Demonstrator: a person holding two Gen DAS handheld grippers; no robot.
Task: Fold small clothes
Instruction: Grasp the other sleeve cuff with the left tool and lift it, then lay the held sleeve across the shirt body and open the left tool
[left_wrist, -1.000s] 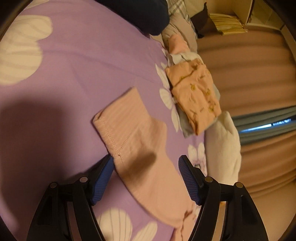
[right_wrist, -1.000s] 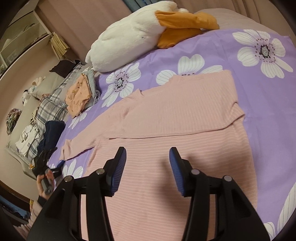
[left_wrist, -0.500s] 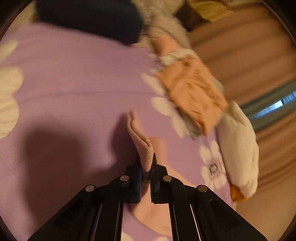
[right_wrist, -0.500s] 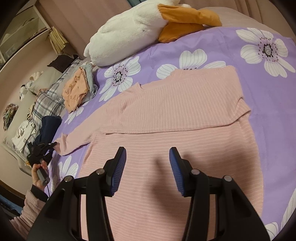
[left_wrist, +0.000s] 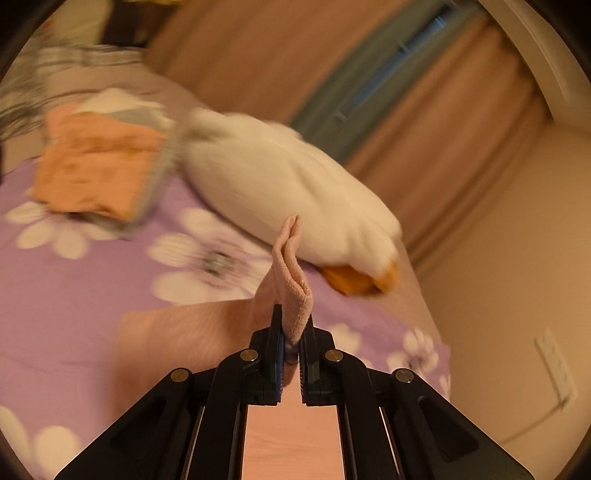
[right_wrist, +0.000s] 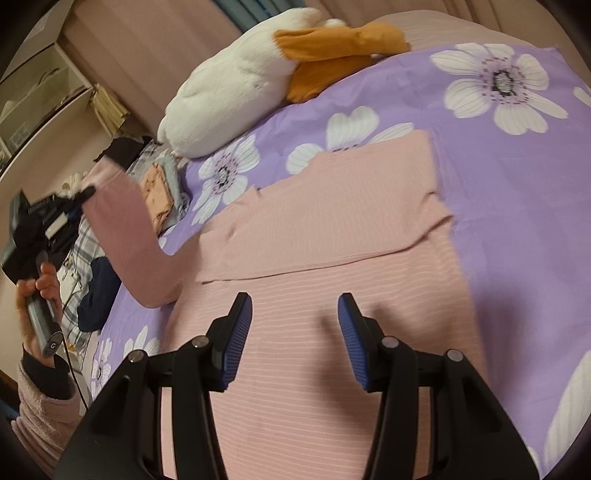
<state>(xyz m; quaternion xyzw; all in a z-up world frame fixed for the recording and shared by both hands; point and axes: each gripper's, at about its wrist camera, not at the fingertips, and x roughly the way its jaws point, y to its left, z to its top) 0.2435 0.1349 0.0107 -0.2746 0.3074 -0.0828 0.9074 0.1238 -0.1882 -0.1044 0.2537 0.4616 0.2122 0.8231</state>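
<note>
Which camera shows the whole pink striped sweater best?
The right wrist view: the pink striped sweater spreads across the purple flowered bedsheet. The left wrist view shows mainly its cuff pinched in the left gripper.

Pale pink sweater (right_wrist: 332, 236) with thin lighter stripes, spread on a purple bedsheet (right_wrist: 517, 177) printed with white flowers. Above the sweater, a white plush duck (right_wrist: 236, 88) with orange feet. Left of the duck, a peach speckled folded garment (left_wrist: 96, 166). Blue ribbed pads (right_wrist: 236, 332) near the sweater.

Pink ribbed sweater (right_wrist: 332, 295) — spread flat on bed, one sleeve (right_wrist: 122, 229) lifted
</note>
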